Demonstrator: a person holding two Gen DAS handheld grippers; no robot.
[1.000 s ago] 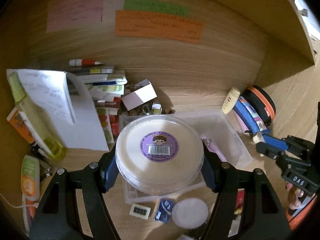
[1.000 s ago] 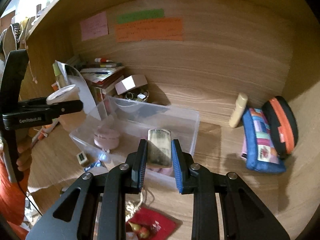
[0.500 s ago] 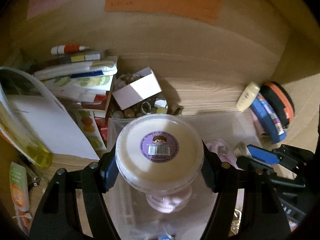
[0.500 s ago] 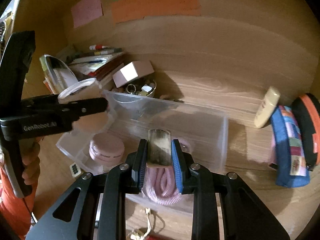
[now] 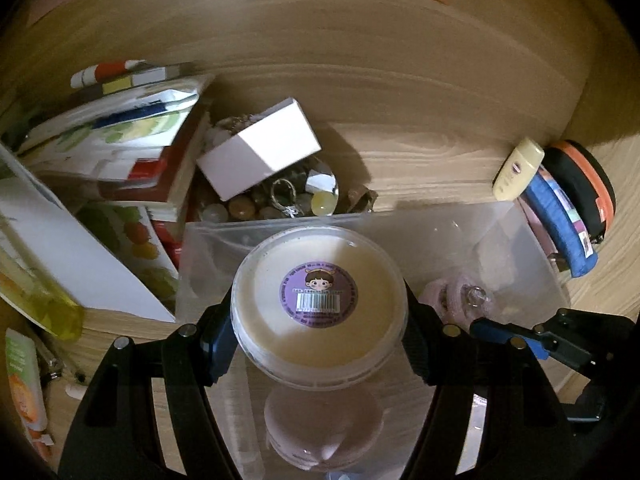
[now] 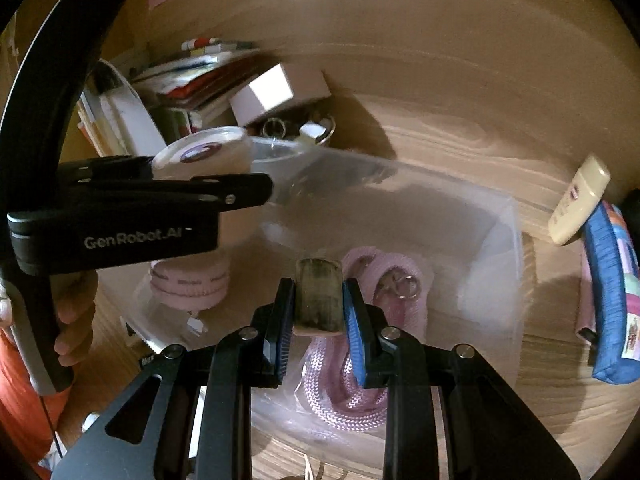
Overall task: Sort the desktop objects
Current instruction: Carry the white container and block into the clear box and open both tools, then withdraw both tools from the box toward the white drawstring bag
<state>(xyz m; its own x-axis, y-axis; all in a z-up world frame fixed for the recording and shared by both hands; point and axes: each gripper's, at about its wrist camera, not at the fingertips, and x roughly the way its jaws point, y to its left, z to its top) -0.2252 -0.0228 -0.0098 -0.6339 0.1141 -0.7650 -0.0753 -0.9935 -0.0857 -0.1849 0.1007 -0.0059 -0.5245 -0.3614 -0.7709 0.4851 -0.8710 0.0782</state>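
Note:
My left gripper (image 5: pixel 319 334) is shut on a round clear tub with a purple sticker (image 5: pixel 319 312), held above the left part of a clear plastic bin (image 5: pixel 516 240). The tub also shows in the right wrist view (image 6: pixel 204 154). My right gripper (image 6: pixel 319 314) is shut on a small dark rectangular block (image 6: pixel 319 298), held over the bin (image 6: pixel 496 240). In the bin lie a pink round case (image 5: pixel 320 428) and a pink braided cord with a ring (image 6: pixel 380 304).
A stack of books (image 5: pixel 120 152), a white box (image 5: pixel 260 152) over a dish of trinkets and a yellow-green bottle (image 5: pixel 44 300) are left of the bin. A cream tube (image 5: pixel 518 168) and blue and black-orange pouches (image 5: pixel 560 224) stand at the right by the wooden wall.
Both grippers have moved forward and down over the bin with their loads still held. The bin and its pink contents now fill more of both views.

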